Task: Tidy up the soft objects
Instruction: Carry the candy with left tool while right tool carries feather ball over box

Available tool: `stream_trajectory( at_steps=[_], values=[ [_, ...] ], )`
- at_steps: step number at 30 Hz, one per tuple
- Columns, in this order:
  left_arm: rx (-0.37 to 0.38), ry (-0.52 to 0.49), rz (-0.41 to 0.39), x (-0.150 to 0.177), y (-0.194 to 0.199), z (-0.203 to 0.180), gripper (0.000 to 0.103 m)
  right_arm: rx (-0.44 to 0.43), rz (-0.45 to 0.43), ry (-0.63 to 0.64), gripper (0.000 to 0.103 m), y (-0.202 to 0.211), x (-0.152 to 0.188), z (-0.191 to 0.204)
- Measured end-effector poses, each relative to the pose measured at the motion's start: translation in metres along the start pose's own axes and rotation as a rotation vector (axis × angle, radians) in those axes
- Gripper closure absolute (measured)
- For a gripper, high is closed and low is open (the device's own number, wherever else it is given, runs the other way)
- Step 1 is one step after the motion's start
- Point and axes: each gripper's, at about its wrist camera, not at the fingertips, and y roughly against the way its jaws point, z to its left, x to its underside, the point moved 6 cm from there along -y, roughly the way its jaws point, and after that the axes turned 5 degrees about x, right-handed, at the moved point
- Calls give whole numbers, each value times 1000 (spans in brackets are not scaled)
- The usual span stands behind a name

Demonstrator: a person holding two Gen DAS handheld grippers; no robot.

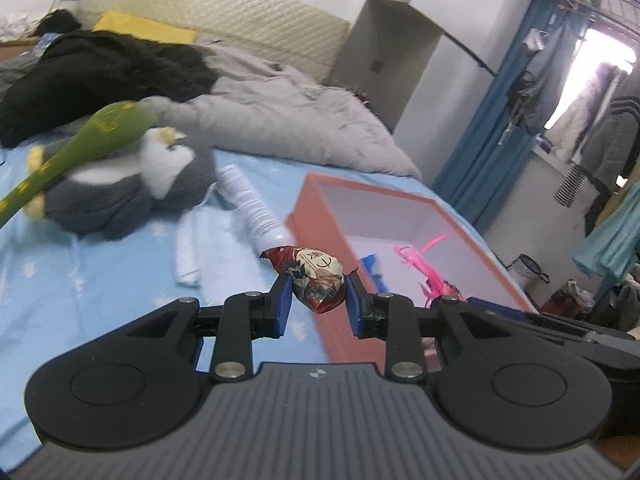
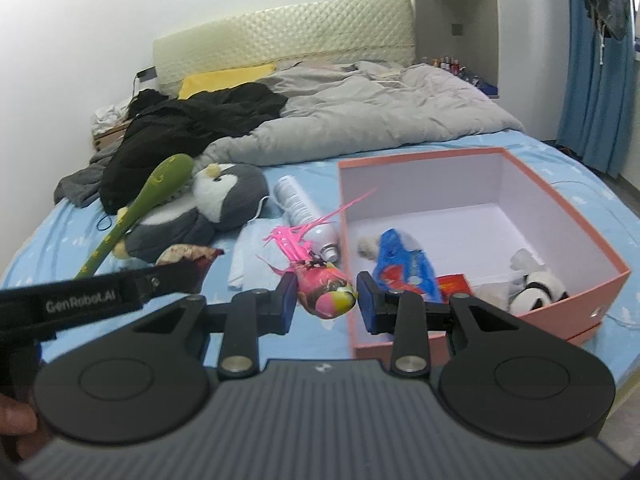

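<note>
A bed with a pale blue sheet (image 2: 60,232) fills the room, and the pink box (image 2: 560,300) on it serves as landmark. Far left of the box lie dark clothes (image 2: 192,120) and a grey penguin toy (image 2: 216,208) under a green club (image 2: 160,188). Nearer the box, a white spray can (image 2: 304,208) rests just beside its left wall. Behind the box spreads a grey duvet (image 2: 360,120); right of it hangs a blue curtain (image 2: 592,80). The left gripper (image 1: 318,300) pinches a red printed pouch (image 1: 316,280) left of the box; the right gripper (image 2: 326,296) clamps a pink feathered toy (image 2: 328,292) at its front-left corner.
</note>
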Motion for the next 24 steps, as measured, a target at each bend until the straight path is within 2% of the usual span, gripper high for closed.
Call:
stream_trajectory(
  at_steps=[9,15,24],
  values=[
    [72,-34,40,-17,-38,-42,69,54,9,-63,67,-2,-15,-41],
    [111,-55,120,-28,-79,-68,69,100,62,-104,67,-23,-26,-73],
    [126,-88,266,-33,-169,-93,69,133,177,-179,66,-74,-33,-124]
  ],
)
